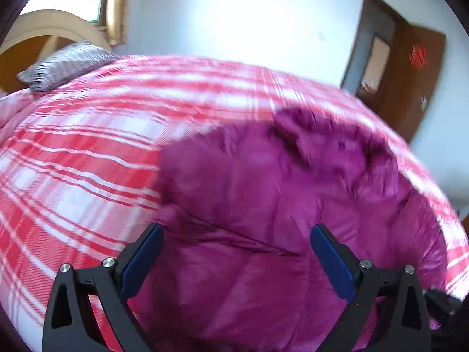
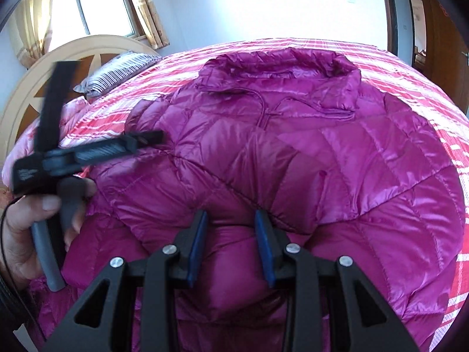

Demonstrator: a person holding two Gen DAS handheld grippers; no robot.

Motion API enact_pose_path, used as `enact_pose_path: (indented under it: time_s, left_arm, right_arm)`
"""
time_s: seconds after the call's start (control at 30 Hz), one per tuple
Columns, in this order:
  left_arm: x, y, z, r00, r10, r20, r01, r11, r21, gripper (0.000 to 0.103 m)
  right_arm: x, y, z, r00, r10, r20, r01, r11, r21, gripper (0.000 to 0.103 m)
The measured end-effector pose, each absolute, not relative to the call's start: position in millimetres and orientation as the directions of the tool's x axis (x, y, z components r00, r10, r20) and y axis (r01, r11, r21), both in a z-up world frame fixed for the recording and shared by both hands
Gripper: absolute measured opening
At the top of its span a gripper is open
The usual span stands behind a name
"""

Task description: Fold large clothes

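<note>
1. The magenta quilted down jacket (image 2: pixel 293 152) lies spread on a bed covered by a red-and-white plaid cover (image 1: pixel 73 152), collar toward the far edge of the bed.
2. Collar region: a ruffled stand-up collar with a thin drawcord hanging below it, seen in the right wrist view.
3. Right tongs (image 2: pixel 231 220): partly closed, blue pads pinching a puffed fold of the jacket's near portion. The fabric bulges between and below the pads.
4. Left tongs (image 1: pixel 237 234): spread wide, nothing between the pads. They sit above the jacket near its left edge; contact with the fabric cannot be determined, as the left wrist view is motion-blurred.
5. In the right wrist view, the left tongs appear at the left side, held by a hand (image 2: pixel 26 226) gripping the grey handle, with the tip over the jacket's left shoulder area.
6. Surroundings: a striped pillow (image 2: pixel 117 73) rests at the head of the bed against a pale wooden headboard (image 2: pixel 35 88). A window with yellow curtains (image 2: pixel 146 8) is behind it; a brown door (image 1: pixel 410 67) stands at the right.
</note>
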State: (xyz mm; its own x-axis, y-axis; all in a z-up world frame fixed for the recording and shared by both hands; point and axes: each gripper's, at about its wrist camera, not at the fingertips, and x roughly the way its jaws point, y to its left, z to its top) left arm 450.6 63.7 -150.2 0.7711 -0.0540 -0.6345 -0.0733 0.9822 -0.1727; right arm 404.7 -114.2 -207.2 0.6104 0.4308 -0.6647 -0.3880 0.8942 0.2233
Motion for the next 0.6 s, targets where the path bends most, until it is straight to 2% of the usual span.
enact_pose_path:
  time_s: [0.1,0.2,0.27,0.4,0.47,0.53,0.6]
  left_arm:
    - [445,60,-131,0.801,-0.07,-0.595,-0.051,0.982,-0.184,0.1]
    - [452,32,-116,0.805,-0.153,-0.573,0.06,0.982,-0.178,0.1]
    - [466,8,-123,0.771,-0.183,-0.61,0.126,0.983,-0.136,0.1]
    - [492,-5,-165,0.663,-0.111,-0.74,0.097,0.993,-0.062,0.1]
    - [494,2,-182,0.646,-0.091,-0.758,0.08,0.995,-0.051,0.1]
    - [494,11,-184,0.645,-0.135,-0.752,0.078,0.991,-0.111,0.101]
    - [496,10,-186,0.64,-0.126,-0.758,0.079,0.992,-0.098,0.102]
  right_arm:
    - [404,-112,-207,0.619,0.421,-0.663,-0.388,0.898,0.208,0.037]
    - [403,-111,-207,0.622,0.418,-0.663,-0.388,0.899,0.203,0.037]
    - [403,-110,-207,0.623,0.417,-0.662,-0.388,0.899,0.202,0.037]
    - [403,-111,-207,0.623,0.417,-0.661,-0.387,0.9,0.202,0.037]
    - [403,-111,-207,0.623,0.419,-0.661,-0.387,0.899,0.205,0.037]
    - [403,-111,-207,0.622,0.419,-0.661,-0.388,0.899,0.204,0.037]
    - [403,-111,-208,0.621,0.418,-0.663,-0.389,0.899,0.203,0.037]
